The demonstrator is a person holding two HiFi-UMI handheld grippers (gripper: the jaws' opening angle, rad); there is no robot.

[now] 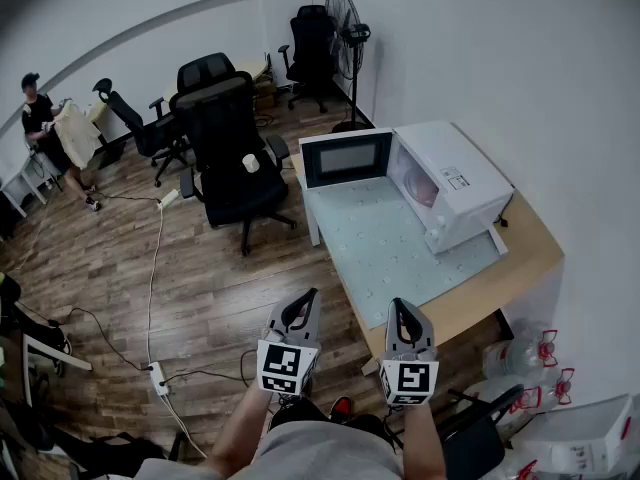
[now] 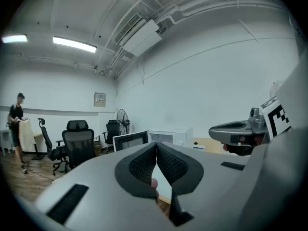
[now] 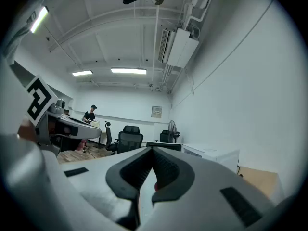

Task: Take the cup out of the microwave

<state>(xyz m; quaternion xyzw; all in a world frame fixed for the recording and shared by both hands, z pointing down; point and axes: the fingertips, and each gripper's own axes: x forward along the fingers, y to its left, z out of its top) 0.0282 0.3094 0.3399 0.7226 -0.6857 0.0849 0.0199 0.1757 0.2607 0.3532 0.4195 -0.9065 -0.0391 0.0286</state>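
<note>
A white microwave (image 1: 455,173) stands on the wooden table (image 1: 530,253) with its door (image 1: 346,156) swung open to the left. Inside its cavity shows a pinkish shape (image 1: 424,190), apparently the cup. My left gripper (image 1: 304,300) and right gripper (image 1: 400,308) hover side by side in front of the table's near corner, well short of the microwave. Both are shut with nothing between the pads. In the left gripper view the left gripper (image 2: 156,149) points toward the microwave (image 2: 169,135). Past the right gripper (image 3: 153,154) the microwave (image 3: 211,153) sits low and to the right.
A pale green mat (image 1: 385,238) covers the table before the microwave. Black office chairs (image 1: 228,143) stand to the left, one with a white cup (image 1: 250,163) on its seat. A fan (image 1: 347,43), floor cables with a power strip (image 1: 158,378), water bottles (image 1: 530,363) and a person (image 1: 45,128) are around.
</note>
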